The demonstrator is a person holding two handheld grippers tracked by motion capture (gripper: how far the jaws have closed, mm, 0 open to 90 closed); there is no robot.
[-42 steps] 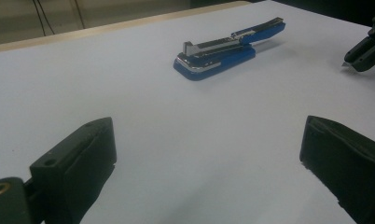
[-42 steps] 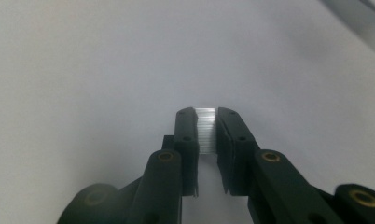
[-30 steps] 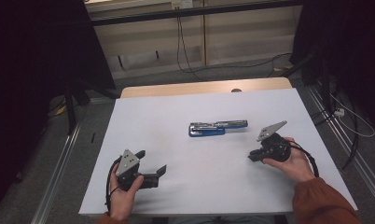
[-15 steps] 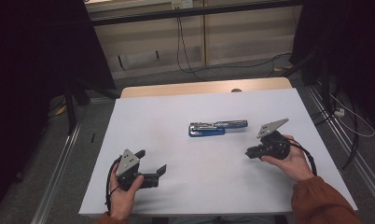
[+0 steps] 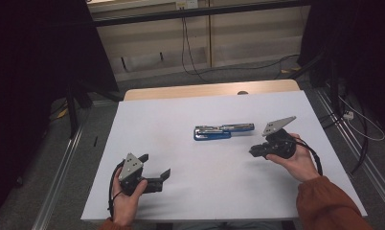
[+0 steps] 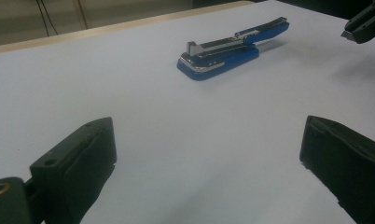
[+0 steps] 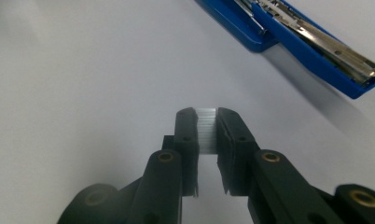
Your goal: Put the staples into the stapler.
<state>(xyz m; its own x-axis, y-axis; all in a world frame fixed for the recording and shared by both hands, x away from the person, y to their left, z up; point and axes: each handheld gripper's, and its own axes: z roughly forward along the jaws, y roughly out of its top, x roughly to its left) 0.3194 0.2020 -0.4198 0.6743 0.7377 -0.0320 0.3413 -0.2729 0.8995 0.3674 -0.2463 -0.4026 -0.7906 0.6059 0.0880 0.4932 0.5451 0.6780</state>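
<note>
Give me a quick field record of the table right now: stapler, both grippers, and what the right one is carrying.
stapler: blue stapler, lying opened out flat mid-table, untouched
left gripper: left gripper, jaws wide open, holding nothing, low over the near left of the white table
right gripper: right gripper, shut on a strip of staples, beside the stapler's right end
contact: neither gripper touches the stapler

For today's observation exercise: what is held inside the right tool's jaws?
The right tool is shut on a strip of staples, pale and ribbed, above the white table. Its lower length is hidden between the jaws.
</note>
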